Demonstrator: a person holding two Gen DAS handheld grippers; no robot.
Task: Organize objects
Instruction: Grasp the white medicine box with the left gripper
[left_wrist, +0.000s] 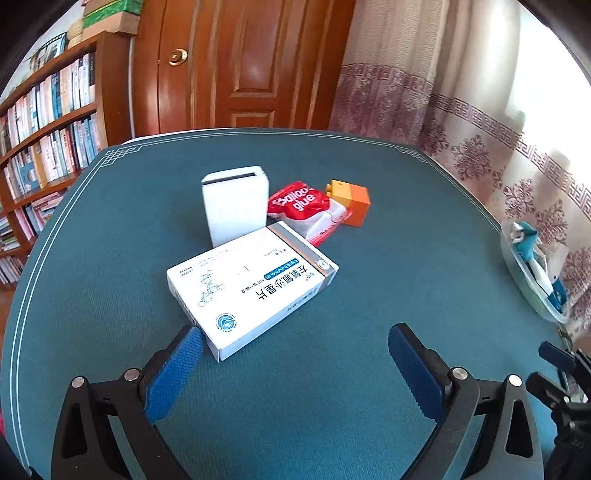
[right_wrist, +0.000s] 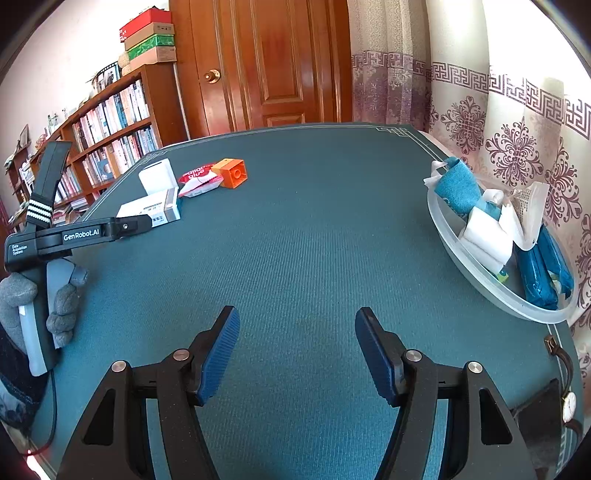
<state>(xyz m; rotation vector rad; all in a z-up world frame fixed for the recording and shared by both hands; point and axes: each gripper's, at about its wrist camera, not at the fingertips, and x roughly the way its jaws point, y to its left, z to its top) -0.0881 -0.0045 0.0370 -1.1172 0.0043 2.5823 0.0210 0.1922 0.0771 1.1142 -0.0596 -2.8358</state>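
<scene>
Left gripper spread wide over green mat, nothing held; left pad touching or just short of near corner of medicine box, lying flat just ahead of left jaw. Beyond box: upright white case, red glue packet, orange block, packed close together. Far right of jaws, at mat edge, bowl of blue and white packets. Right gripper also open wide, empty, over bare mat; bowl ahead-right, clutter far ahead-left.
</scene>
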